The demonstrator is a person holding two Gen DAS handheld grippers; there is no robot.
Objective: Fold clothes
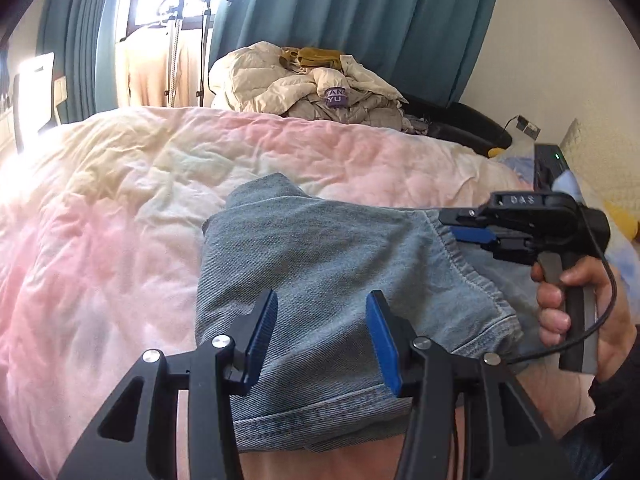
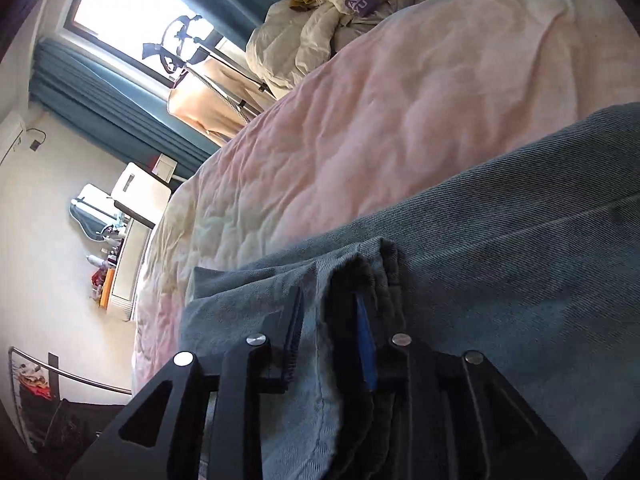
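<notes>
Light blue jeans point(image 1: 320, 248) lie folded on a pink and cream bedspread point(image 1: 120, 200). My left gripper point(image 1: 322, 340) hovers open just above the near part of the denim, nothing between its blue pads. At the right, a hand point(image 1: 560, 312) holds my right gripper point(image 1: 454, 226) at the jeans' elastic waistband. In the right wrist view a bunched fold of the jeans point(image 2: 500, 260) sits between the fingers of the right gripper point(image 2: 330, 336). A gap shows beside the left pad, so the pads are not pressing on the cloth.
A heap of cream and grey clothes point(image 1: 304, 84) sits past the bed's far edge before teal curtains. A stand point(image 1: 176, 40) rises by the bright window. A black device point(image 1: 550, 168) and pillows lie at the right. The bedspread point(image 2: 400, 100) stretches away wide to the left.
</notes>
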